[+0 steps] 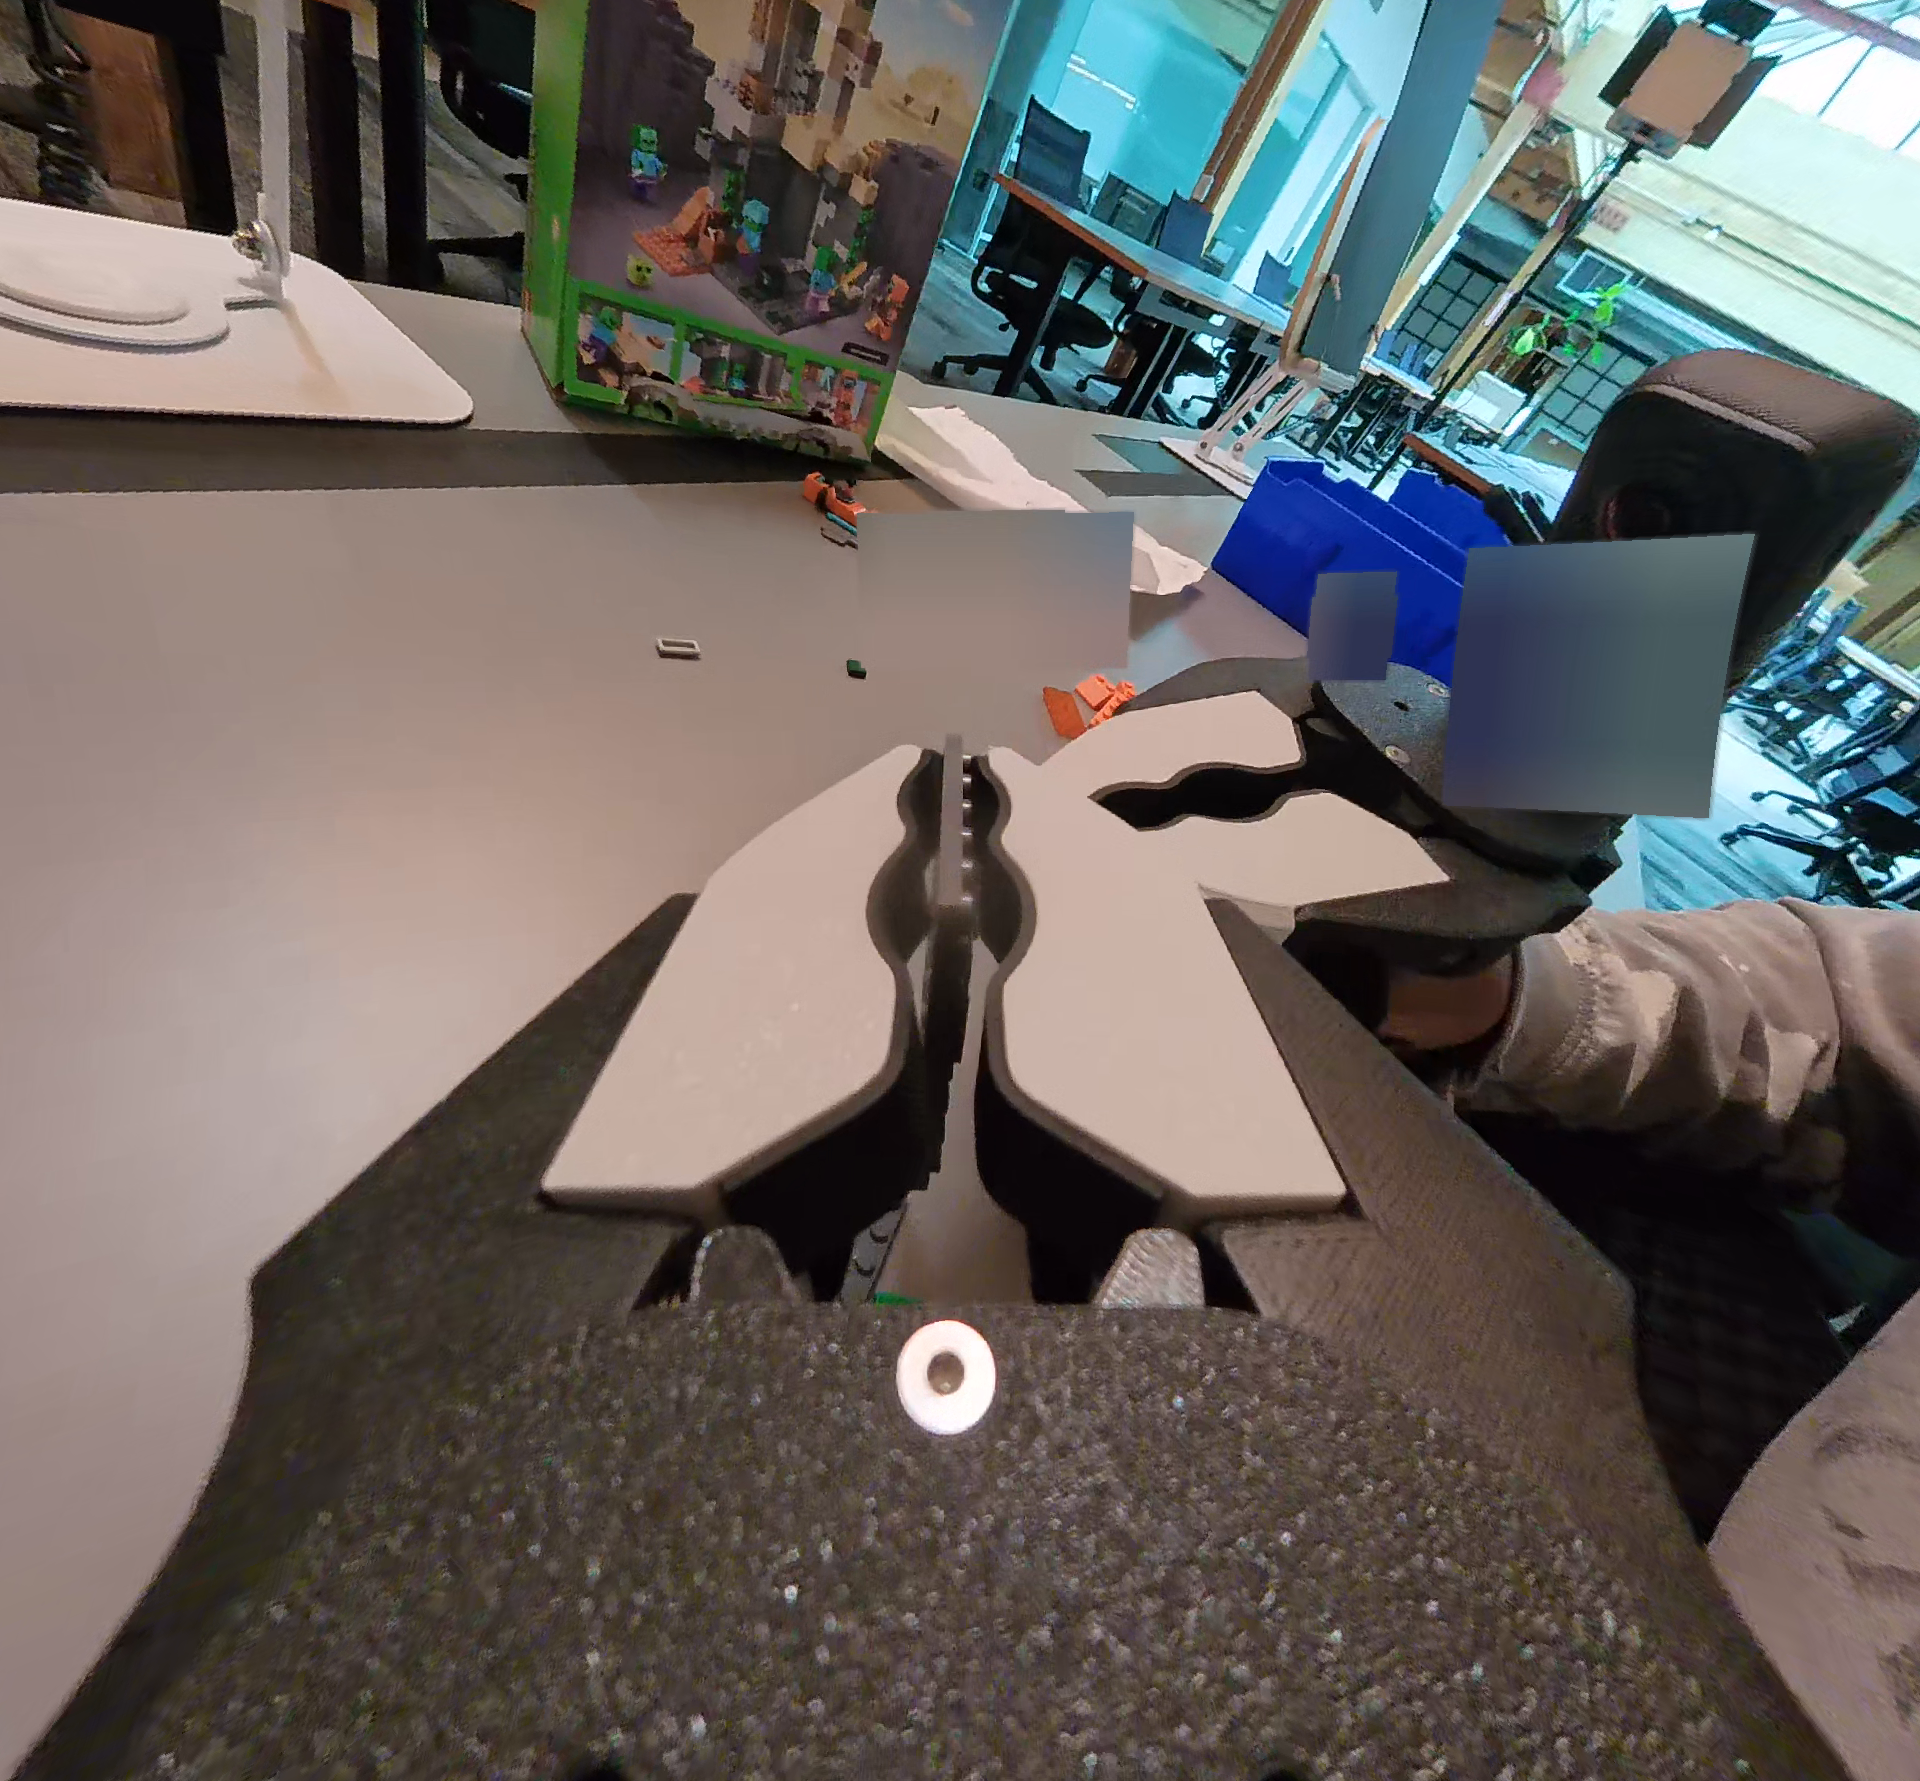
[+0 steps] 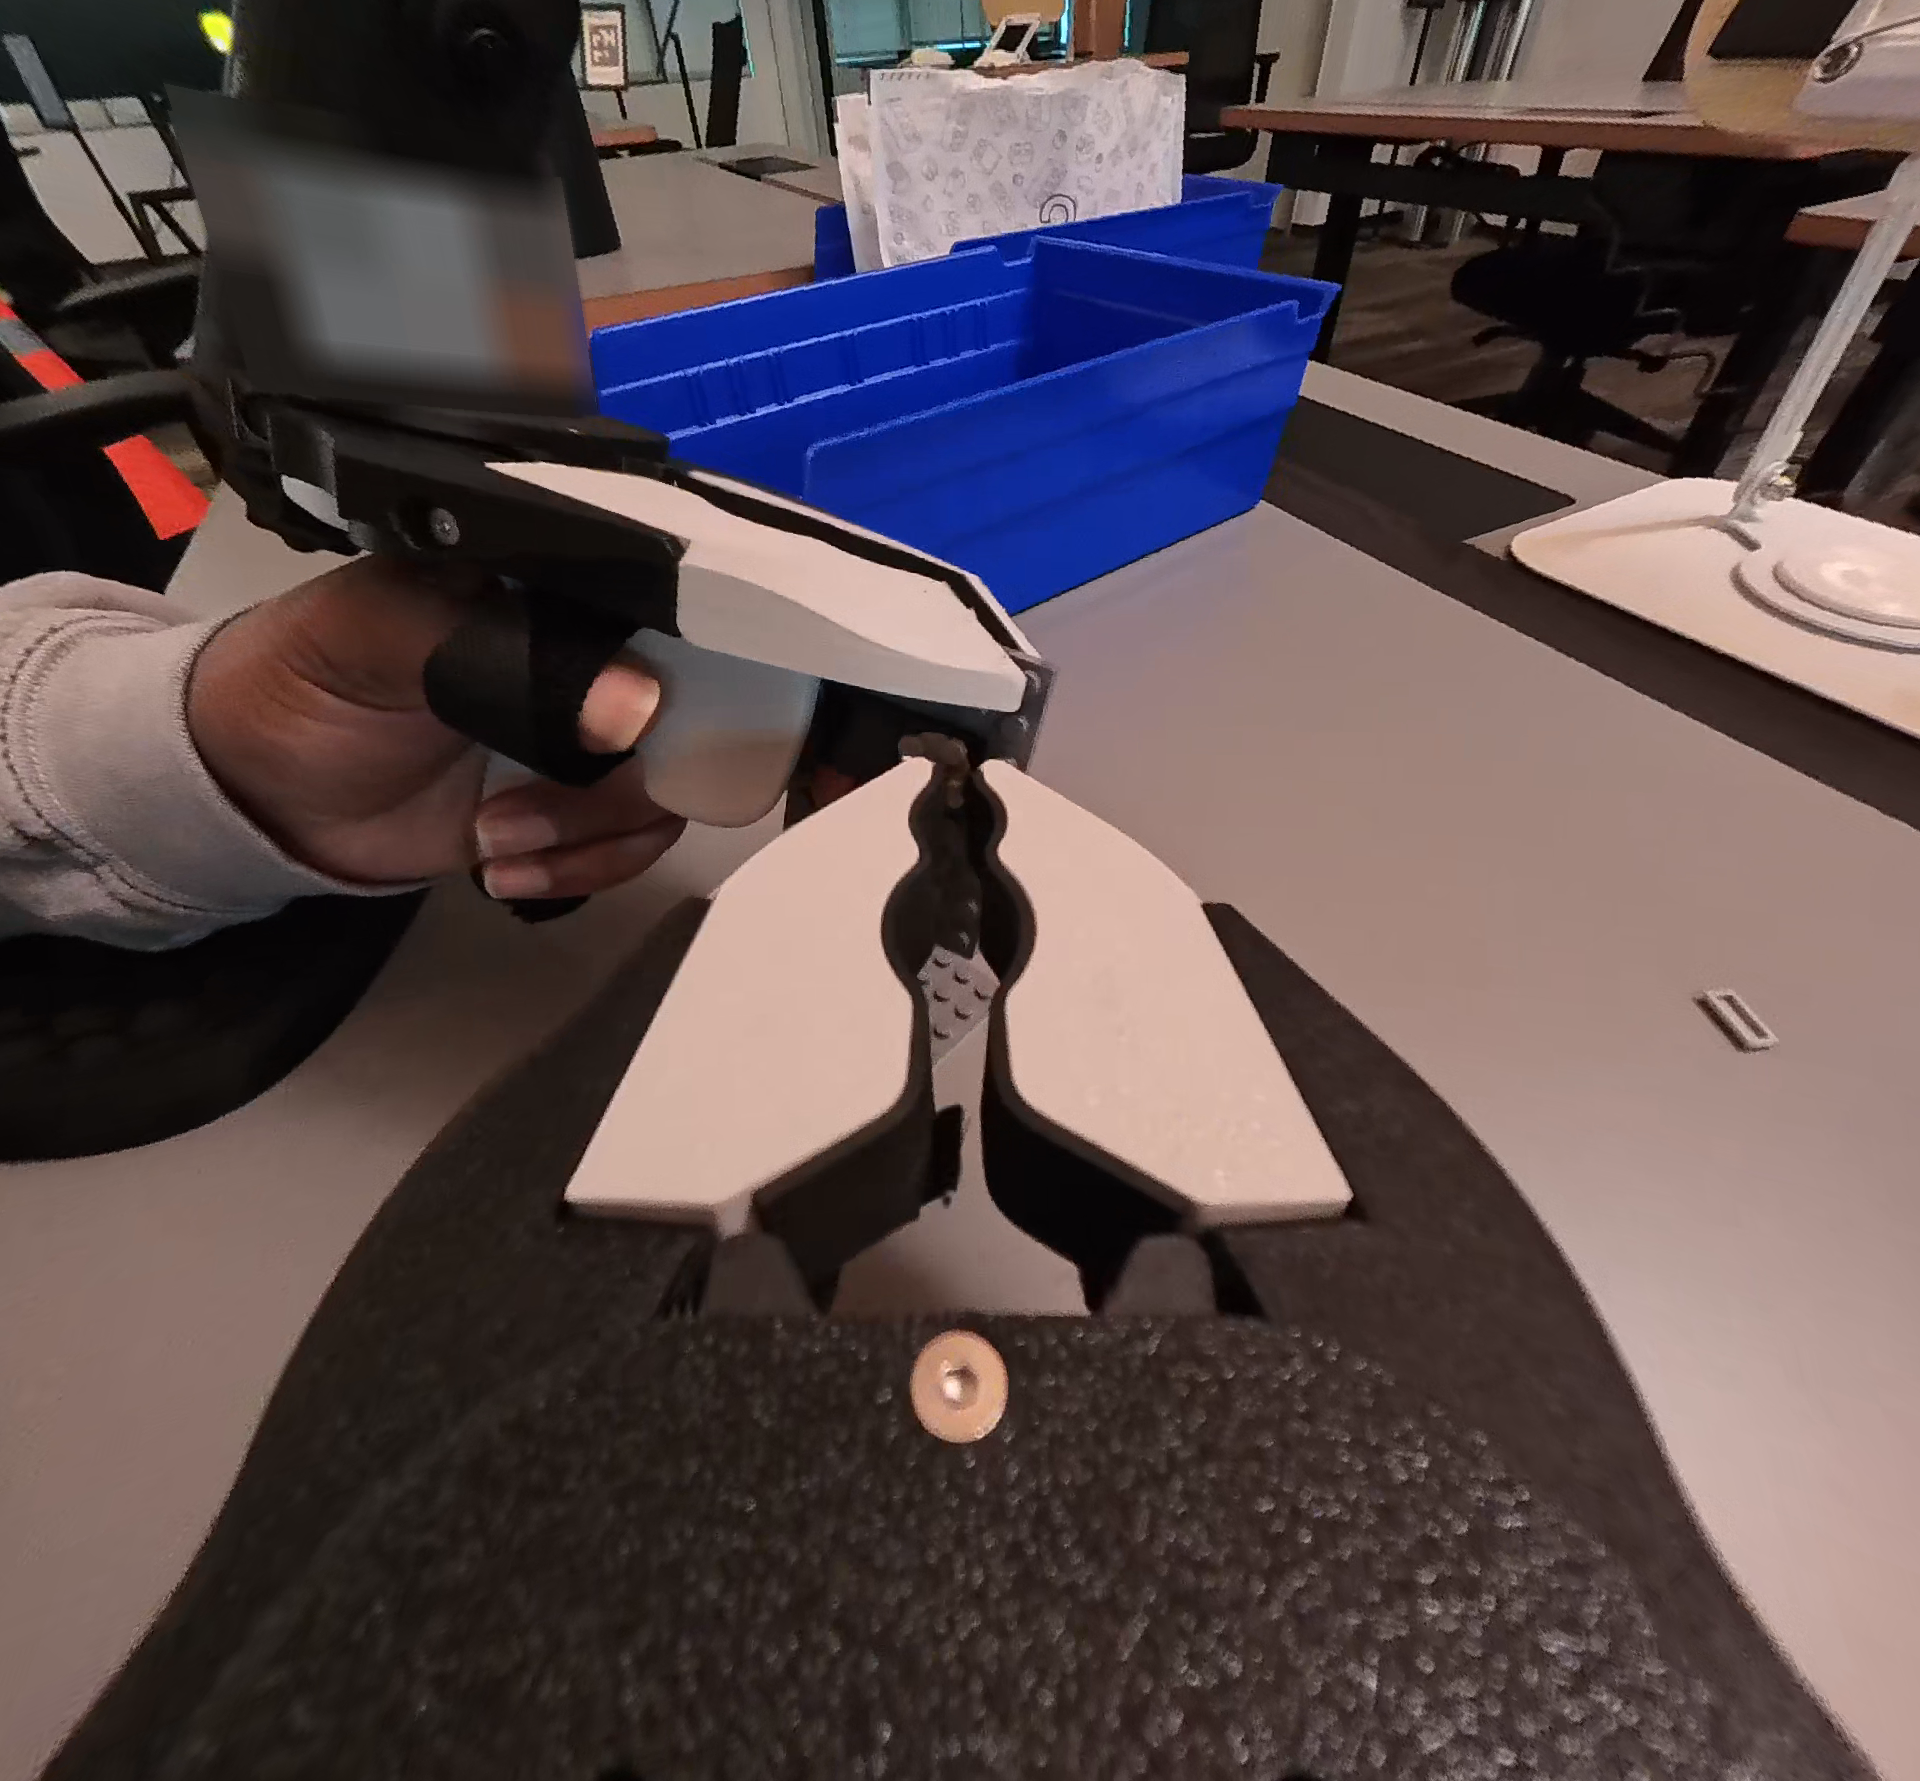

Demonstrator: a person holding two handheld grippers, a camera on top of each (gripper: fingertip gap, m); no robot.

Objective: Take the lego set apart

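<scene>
My left gripper (image 1: 954, 757) is shut on a thin dark grey lego plate (image 1: 951, 900), seen edge-on between its fingers. My right gripper (image 2: 956, 773) is shut on a grey studded lego plate (image 2: 961, 988). The two grippers meet tip to tip above the grey table (image 1: 364, 744). The left gripper (image 2: 1023, 703) comes in from the left in the right wrist view, held by a hand (image 2: 343, 723). The right gripper (image 1: 1174, 775) shows on the right in the left wrist view. I cannot tell whether both hold the same assembly.
The lego box (image 1: 727, 173) stands at the back. Orange pieces (image 1: 1091, 697) lie beyond the grippers, more (image 1: 826, 495) by the box. A small grey piece (image 1: 677, 648) and a dark green one (image 1: 856, 667) lie loose. Blue bins (image 2: 987, 401), a paper bag (image 2: 1018, 162) and a white lamp base (image 2: 1766, 588) stand around. My two grippers' fingertips are within a few centimetres of each other.
</scene>
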